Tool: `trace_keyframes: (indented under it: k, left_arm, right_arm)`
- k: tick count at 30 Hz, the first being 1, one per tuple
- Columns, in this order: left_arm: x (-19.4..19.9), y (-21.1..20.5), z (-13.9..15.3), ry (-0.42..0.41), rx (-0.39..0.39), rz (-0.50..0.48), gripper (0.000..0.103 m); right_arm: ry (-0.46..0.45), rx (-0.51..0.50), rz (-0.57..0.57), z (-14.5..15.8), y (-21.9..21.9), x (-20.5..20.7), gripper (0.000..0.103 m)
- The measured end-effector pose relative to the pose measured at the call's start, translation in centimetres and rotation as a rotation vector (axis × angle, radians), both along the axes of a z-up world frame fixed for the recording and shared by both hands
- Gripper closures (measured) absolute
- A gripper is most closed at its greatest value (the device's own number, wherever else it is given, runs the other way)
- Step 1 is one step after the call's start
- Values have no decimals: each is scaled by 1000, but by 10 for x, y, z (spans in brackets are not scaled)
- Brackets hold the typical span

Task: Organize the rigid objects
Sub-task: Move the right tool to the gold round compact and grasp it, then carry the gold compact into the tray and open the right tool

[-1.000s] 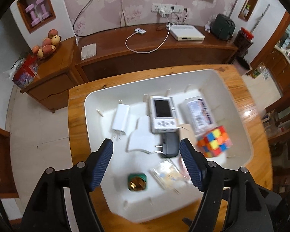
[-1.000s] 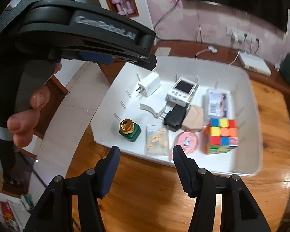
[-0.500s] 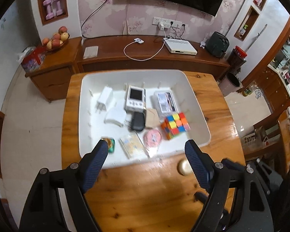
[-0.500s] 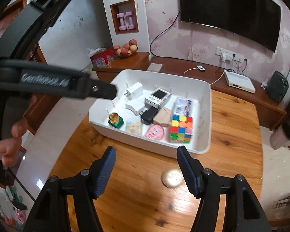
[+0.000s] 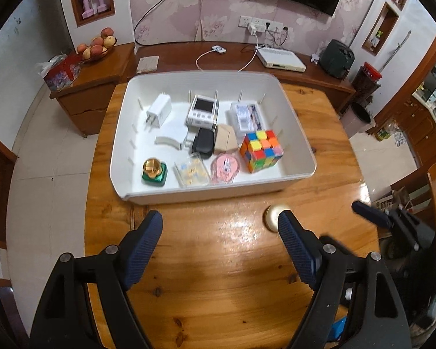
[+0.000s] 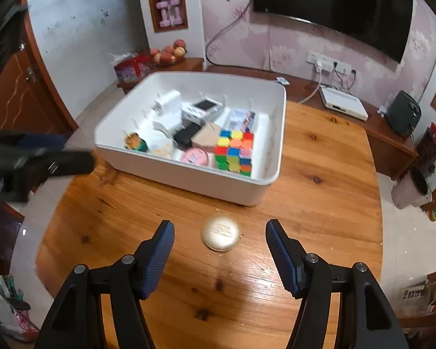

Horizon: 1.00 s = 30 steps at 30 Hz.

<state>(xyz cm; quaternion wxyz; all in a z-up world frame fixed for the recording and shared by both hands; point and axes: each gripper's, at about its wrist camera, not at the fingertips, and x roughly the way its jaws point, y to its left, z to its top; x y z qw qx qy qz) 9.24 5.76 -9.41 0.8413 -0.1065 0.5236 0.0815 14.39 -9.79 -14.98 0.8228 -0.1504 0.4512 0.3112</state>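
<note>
While nearly everything sits sorted inside the white bin (image 6: 189, 174) at the frame's centre, one round gold tin (image 6: 221, 232) lies alone on the wooden table (image 6: 319, 174) just below it. Lined up on that tin, the right gripper (image 6: 218, 254) hangs spread wide, probably to straddle it; the left gripper (image 5: 219, 245) waits parted and empty.

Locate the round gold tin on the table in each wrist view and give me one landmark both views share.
Left wrist view: the round gold tin lies on the bare wood, lower right of centre, partly hidden behind the left gripper's right finger.
Right wrist view: the tin lies low and central, fully visible between the open right gripper's fingers.
Shared landmark: the colourful cube in the white bin's near corner, just beyond the tin.
</note>
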Motion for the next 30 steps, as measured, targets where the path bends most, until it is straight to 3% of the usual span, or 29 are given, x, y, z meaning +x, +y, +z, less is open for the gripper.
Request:
trace_keyframes:
  k: [4, 12, 19, 30]
  left_arm:
    - [-7, -7, -29, 55, 20, -5, 19]
    - [-18, -10, -83, 165, -23, 29, 19]
    - [-22, -8, -100, 204, -39, 39, 19]
    - [-27, -1, -109, 224, -60, 57, 19]
  right_arm:
    - [22, -29, -16, -32, 2, 10, 37]
    - [97, -70, -17, -85, 18, 25, 37]
    - [91, -111, 8, -109, 35, 32, 37]
    - [94, -119, 34, -121, 40, 34, 40]
